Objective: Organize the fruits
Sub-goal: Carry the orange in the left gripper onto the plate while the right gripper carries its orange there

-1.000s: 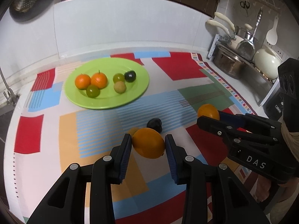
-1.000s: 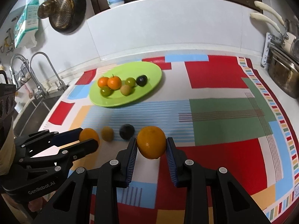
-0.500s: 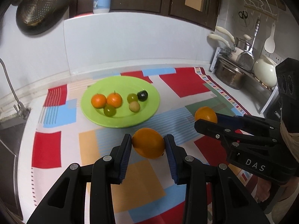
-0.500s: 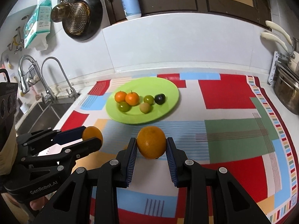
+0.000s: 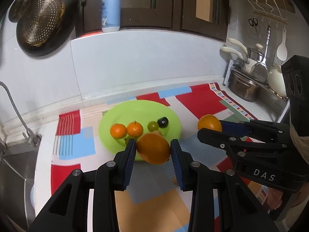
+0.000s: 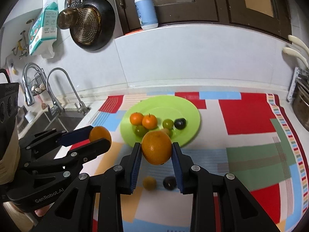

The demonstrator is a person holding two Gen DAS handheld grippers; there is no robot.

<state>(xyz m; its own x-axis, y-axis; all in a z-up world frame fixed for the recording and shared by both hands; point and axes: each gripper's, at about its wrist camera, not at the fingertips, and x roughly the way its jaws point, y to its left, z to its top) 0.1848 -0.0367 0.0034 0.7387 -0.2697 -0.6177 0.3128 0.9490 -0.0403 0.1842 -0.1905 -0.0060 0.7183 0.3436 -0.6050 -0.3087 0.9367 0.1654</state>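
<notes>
Left gripper (image 5: 152,150) clamped on an orange (image 5: 153,147), held at lower center of the left wrist view, above the near rim of the green plate (image 5: 173,123). Right gripper (image 6: 156,152) clamped on a second orange (image 6: 156,147), center of the right wrist view, also just over the plate's near edge. Each gripper shows in the other's view: right one at mid right w/ its orange at the tips, left one at lower left w/ its orange likewise. Plate sits mid frame on a patchwork cloth (image 6: 247,114) covering the surface; on it 2 small tangerines (image 6: 143,120) touching side by side, green fruits (image 6: 167,124) beside them, a dark plum (image 6: 180,123) at the right end of the row. Off the plate, on the cloth at bottom center of the right wrist view, between the fingers: a small yellow fruit (image 6: 149,182) and another dark plum (image 6: 169,183), near each other, not touching. Sink faucet (image 6: 56,89) at left, soap bottle (image 6: 145,7) on the ledge up top, colander pan (image 6: 90,24) hanging upper left.
</notes>
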